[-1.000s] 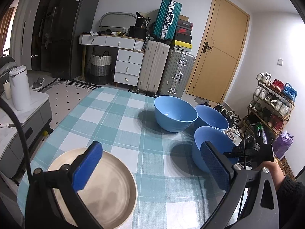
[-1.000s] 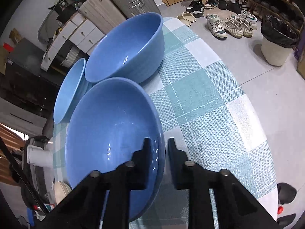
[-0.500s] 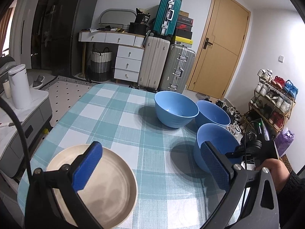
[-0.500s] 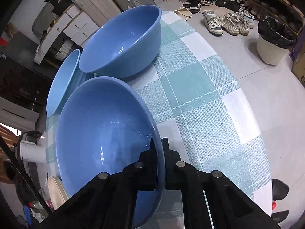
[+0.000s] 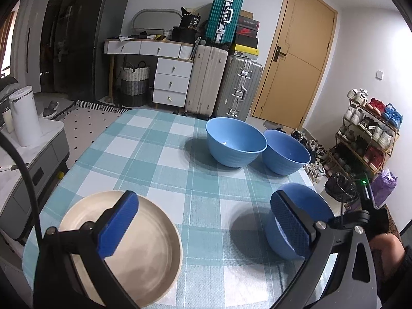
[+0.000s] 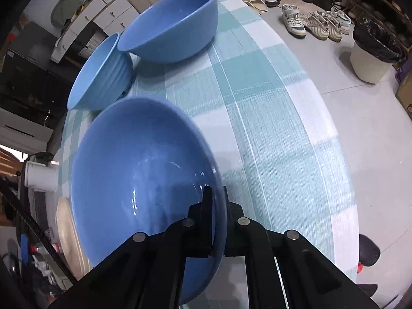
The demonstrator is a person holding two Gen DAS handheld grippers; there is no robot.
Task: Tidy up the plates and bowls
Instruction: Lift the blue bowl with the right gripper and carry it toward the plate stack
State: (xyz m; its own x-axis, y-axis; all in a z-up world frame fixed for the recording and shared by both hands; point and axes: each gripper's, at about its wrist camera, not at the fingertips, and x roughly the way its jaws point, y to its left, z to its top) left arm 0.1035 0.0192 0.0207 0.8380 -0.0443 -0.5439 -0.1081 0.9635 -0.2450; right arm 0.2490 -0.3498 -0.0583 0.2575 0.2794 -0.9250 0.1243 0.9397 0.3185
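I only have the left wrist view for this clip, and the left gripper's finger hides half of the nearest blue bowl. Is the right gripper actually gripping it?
Observer: Yes. The right wrist view shows the right gripper shut on the near bowl, with one finger inside the rim and one outside.
Operator: Is anything in that bowl?
Observer: No. Its glossy inside is bare.
Operator: Is the black bag near the shoe rack lying loose on the floor?
Observer: No. It lines a white bin standing on the floor.
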